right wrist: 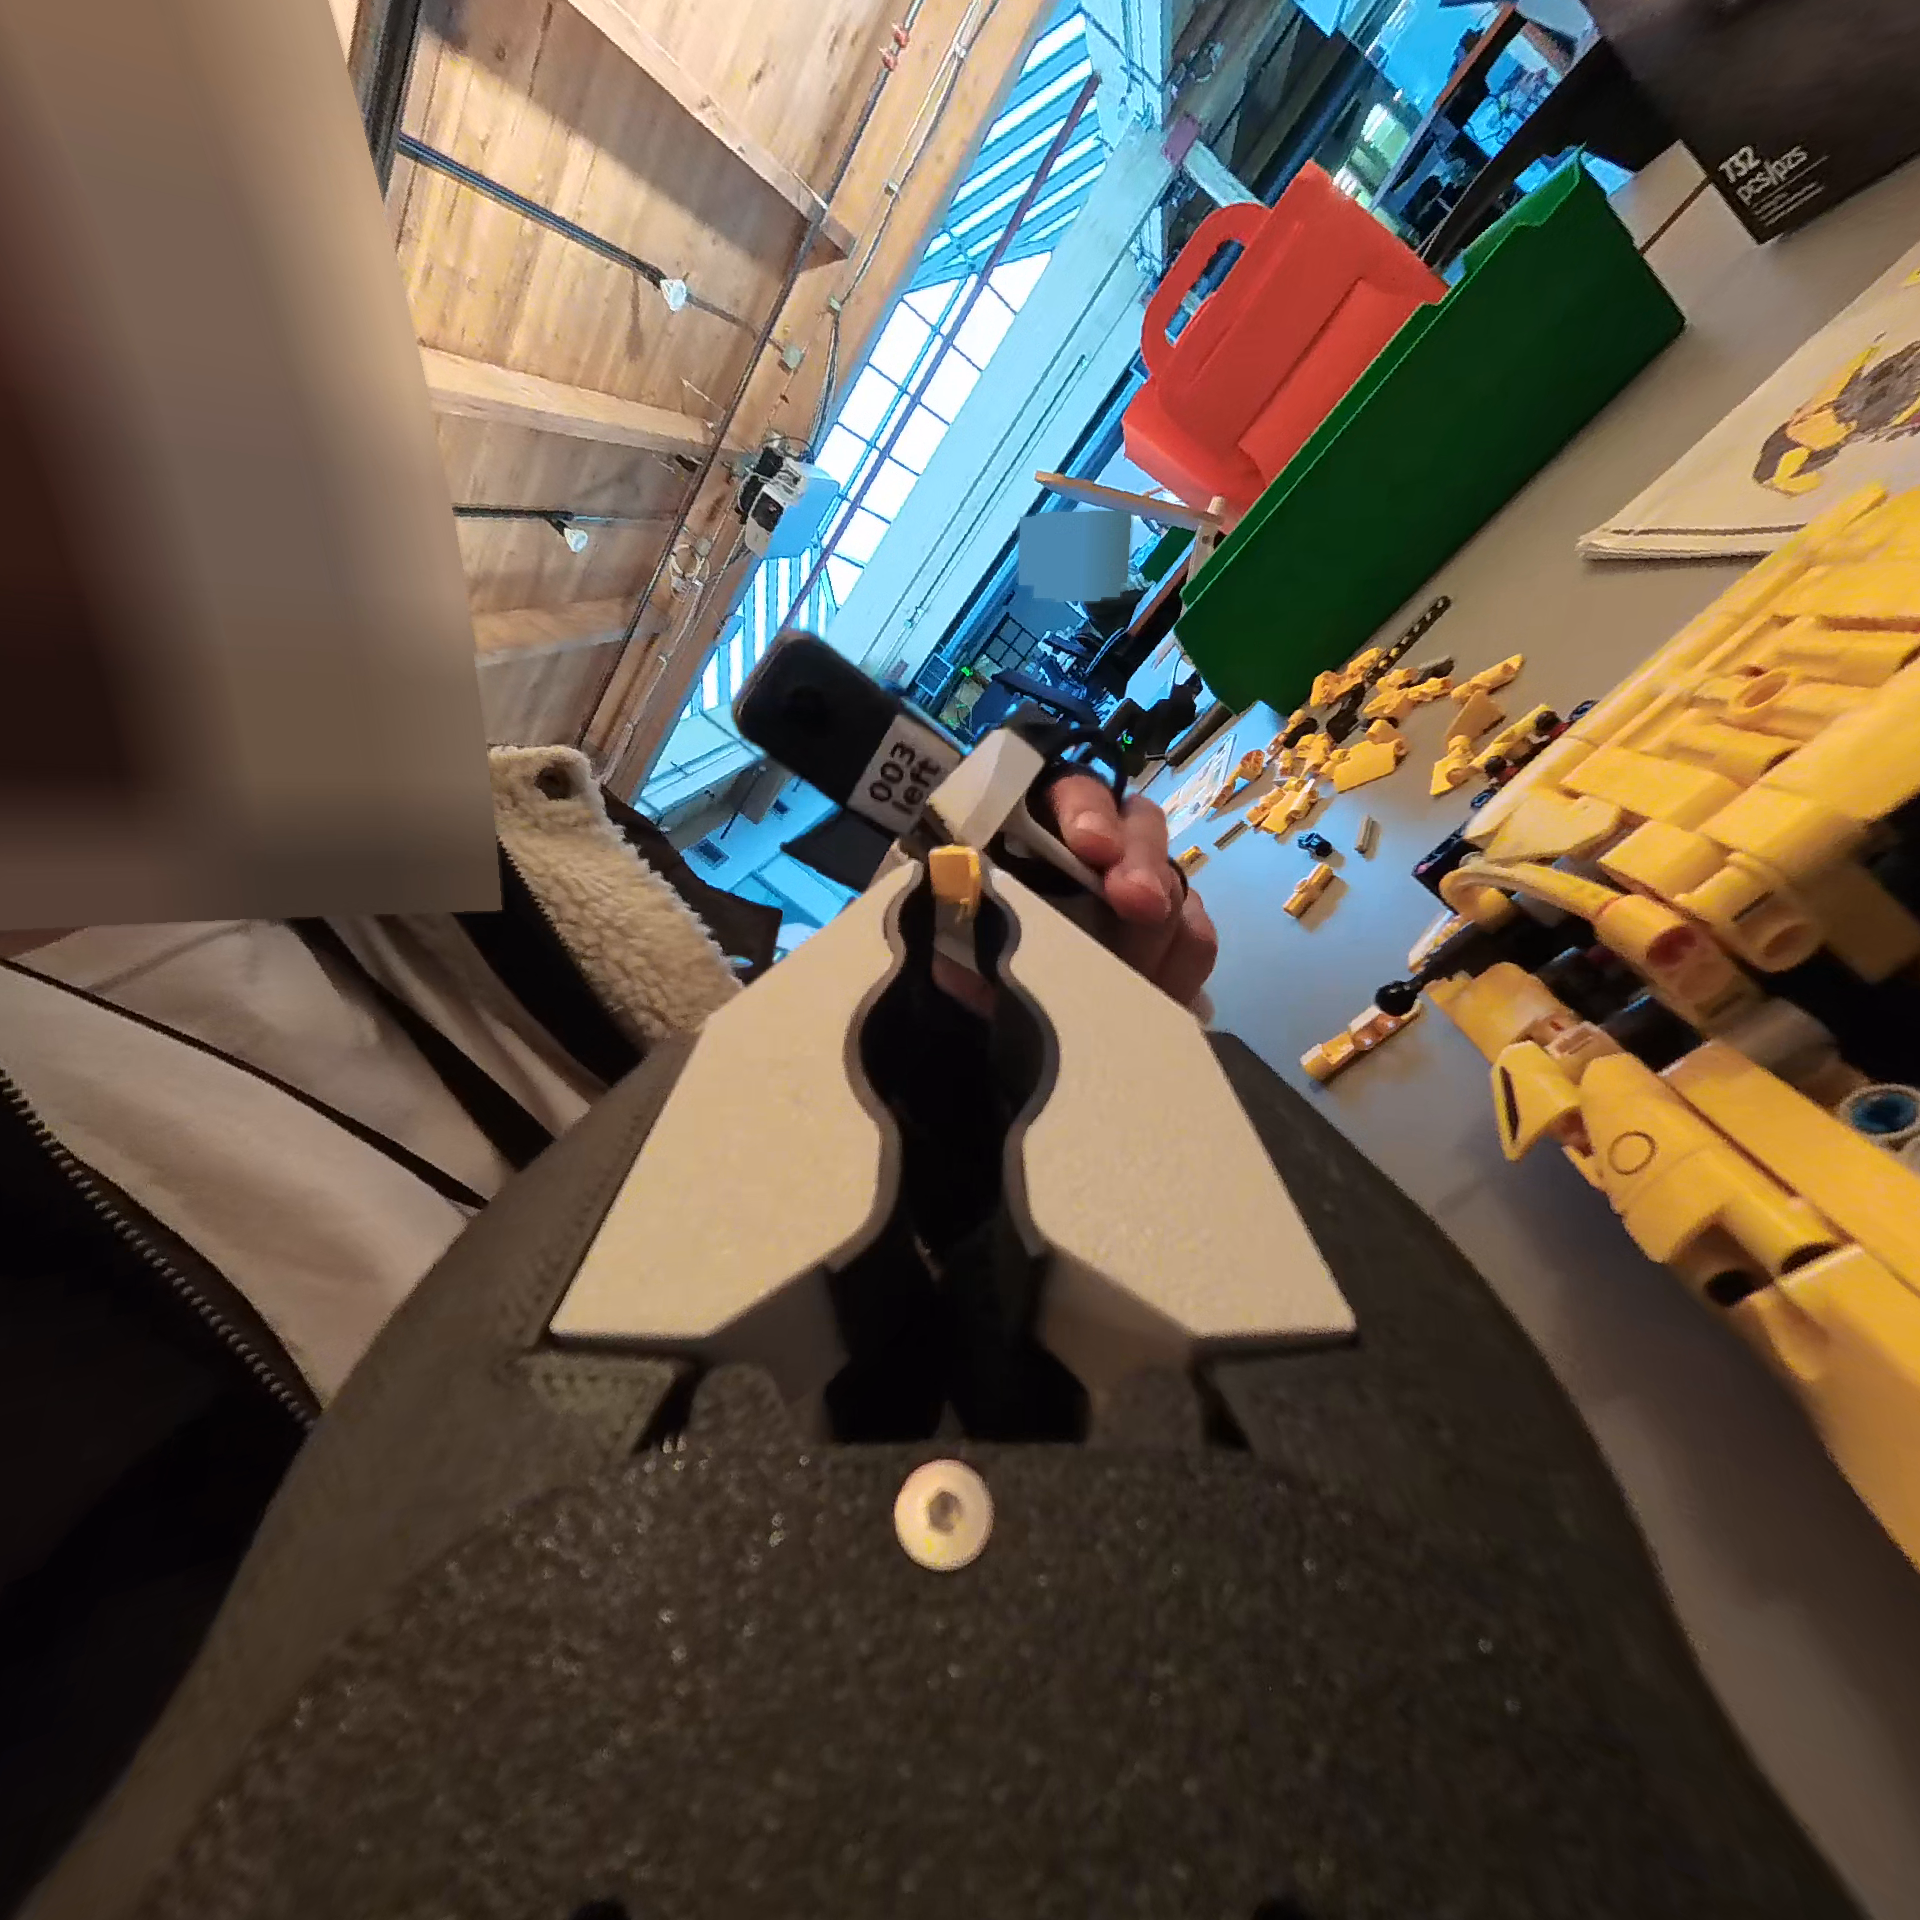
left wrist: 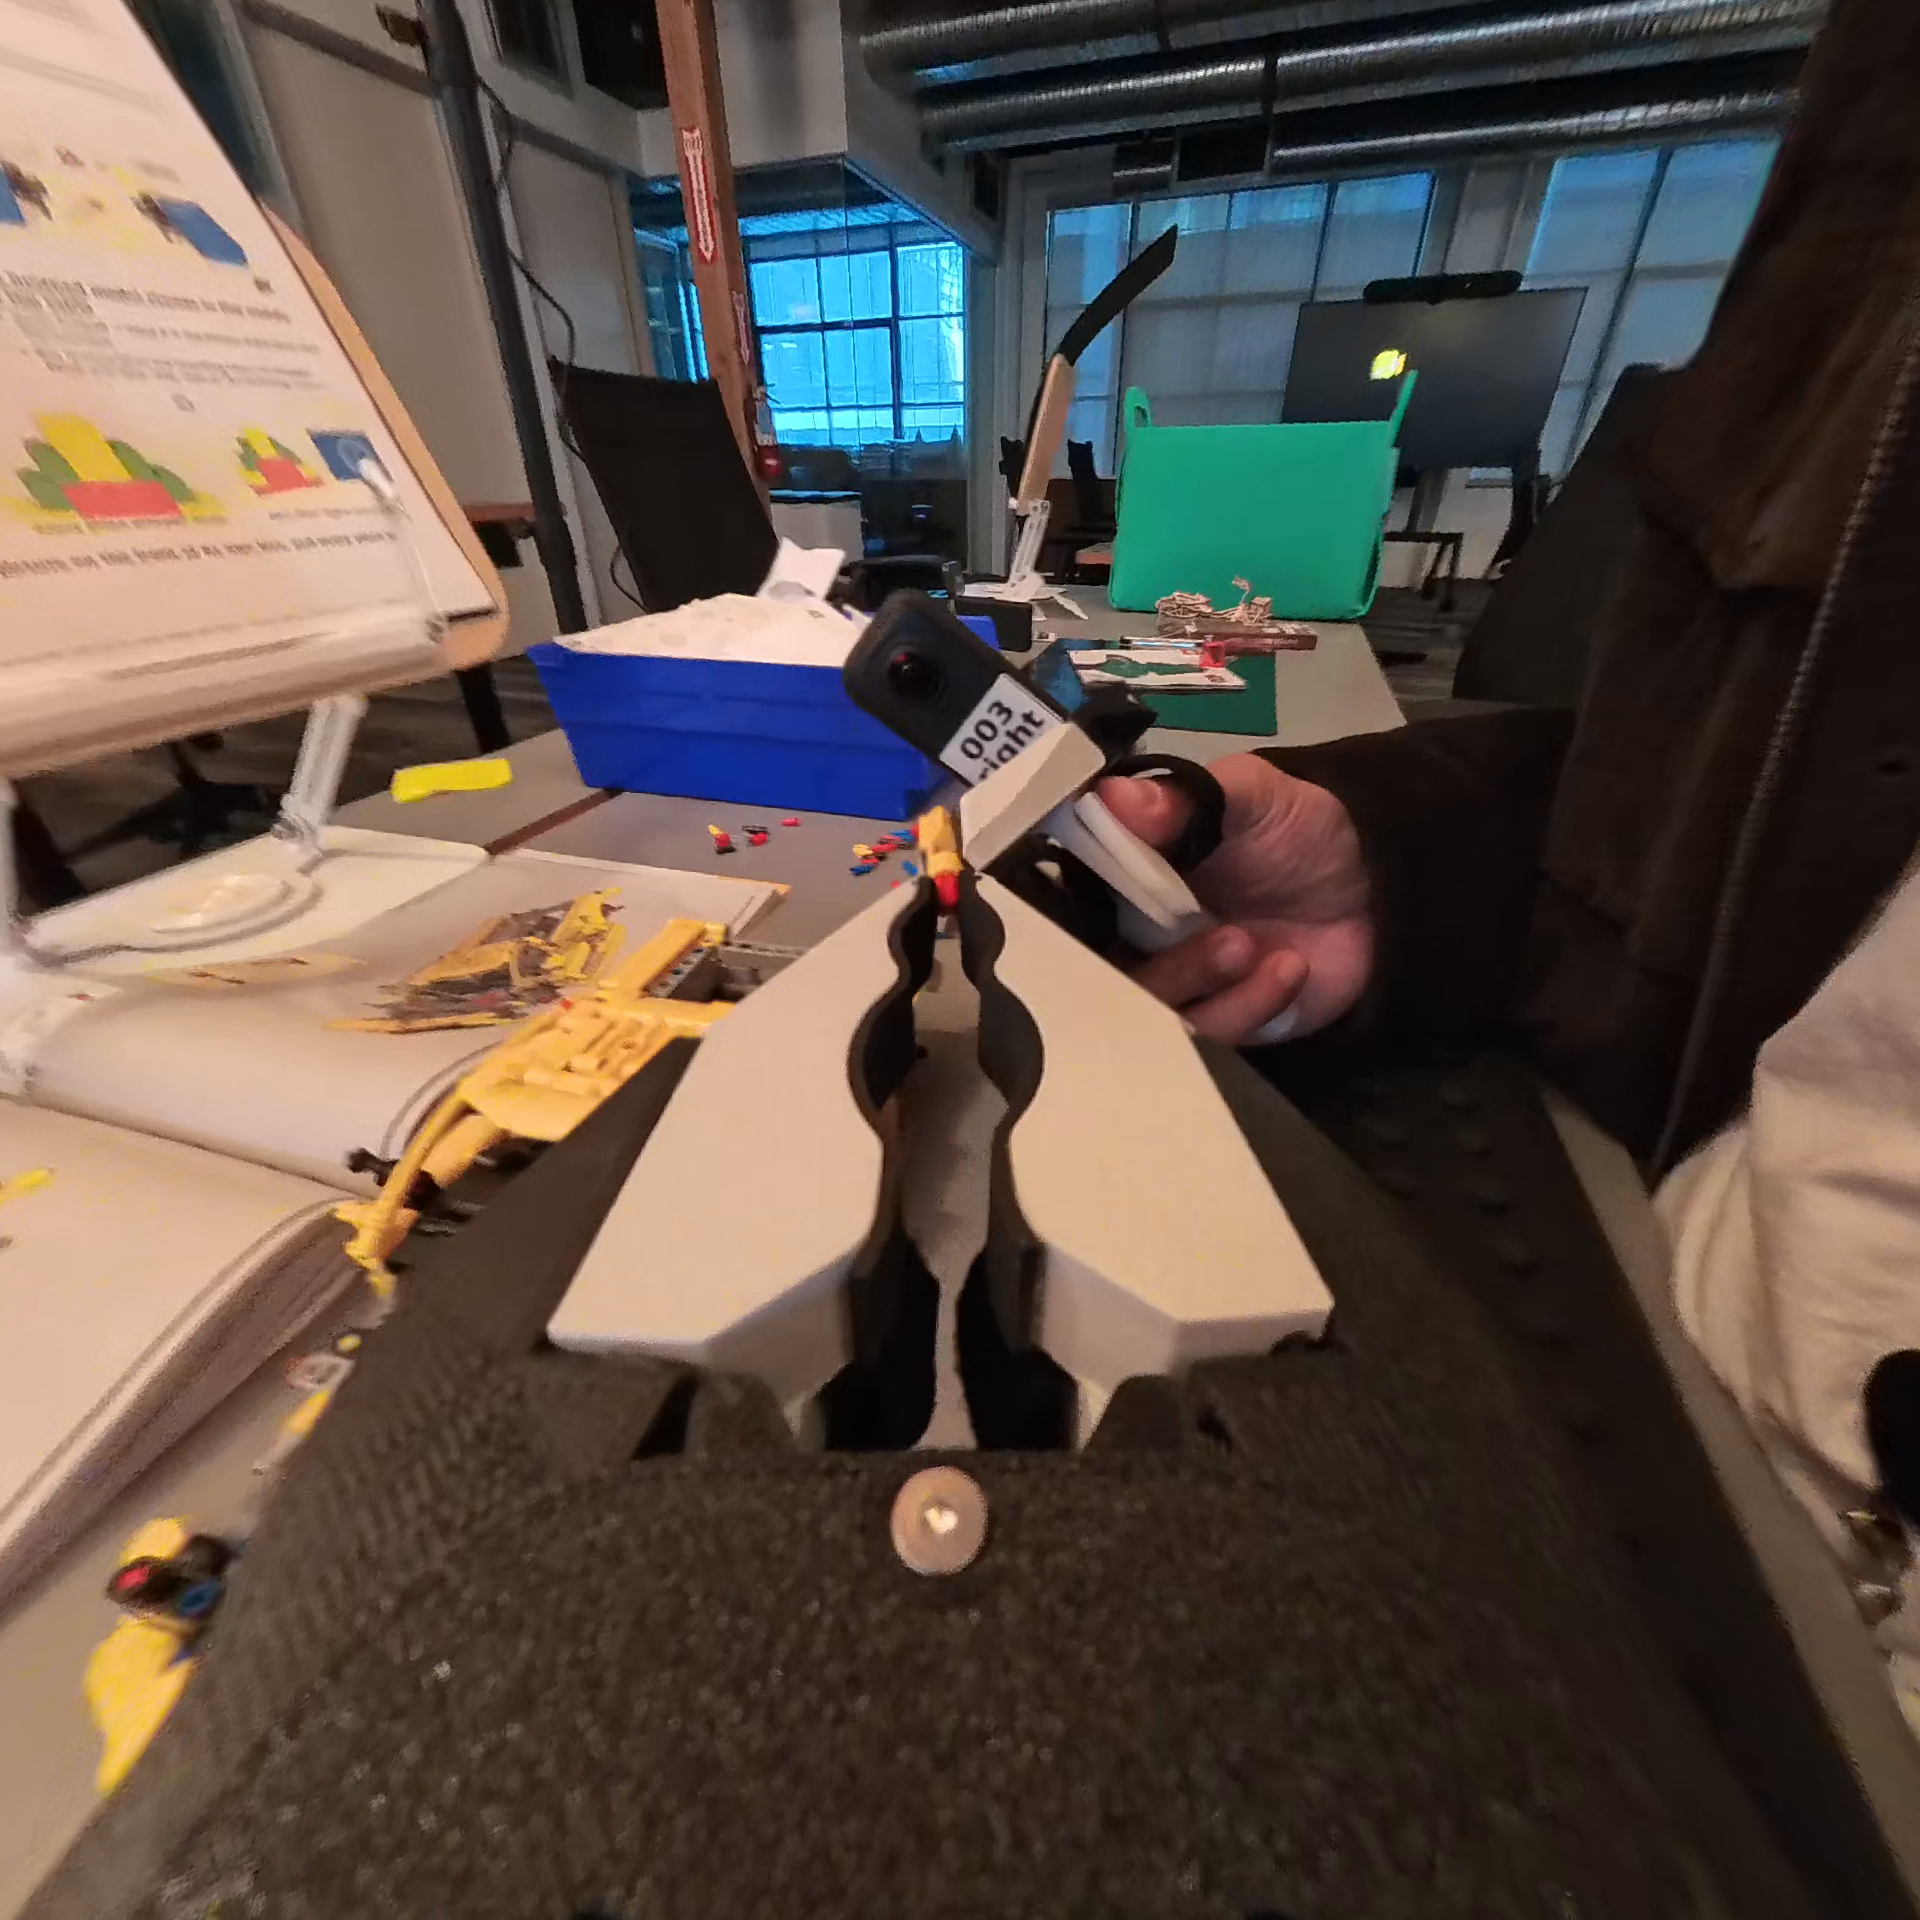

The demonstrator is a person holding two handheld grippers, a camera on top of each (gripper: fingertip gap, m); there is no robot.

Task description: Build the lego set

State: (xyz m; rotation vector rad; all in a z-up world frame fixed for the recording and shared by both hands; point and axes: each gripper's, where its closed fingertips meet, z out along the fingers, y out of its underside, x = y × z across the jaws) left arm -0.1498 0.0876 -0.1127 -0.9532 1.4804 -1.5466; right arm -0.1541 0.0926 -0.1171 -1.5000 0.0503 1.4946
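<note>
Both grippers are held up off the desk (left wrist: 644, 821), tips meeting nose to nose. The left gripper (left wrist: 940, 904) has its jaws drawn narrow, pinching a small yellow piece (left wrist: 938, 847) with a red end at the very tips. In the right wrist view the right gripper (right wrist: 951, 883) likewise has jaws narrow, closed on a small yellow piece at the tips. Whether the two hold one shared part or two parts being mated cannot be told; the joint is too small.

The main yellow model (right wrist: 1704, 935) lies on the desk on the right of the right wrist view, beside an open instruction booklet (left wrist: 208, 1091). Loose yellow pieces (right wrist: 1382, 727) are scattered near a green bin (right wrist: 1455, 447); small red and blue bits (left wrist: 831, 847) lie in front of a blue bin (left wrist: 727, 727).

Judged step: joining or handing over a small part in mid-air.

Notes for doing it well:
- Keep both grips firm; with so little of the part in the jaws, it could twist out.
- Line up the axes before pushing; press straight, not at an angle.
- Work low over the desk so a dropped piece is not lost.
- Release one side only once the other's hold looks secure.
</note>
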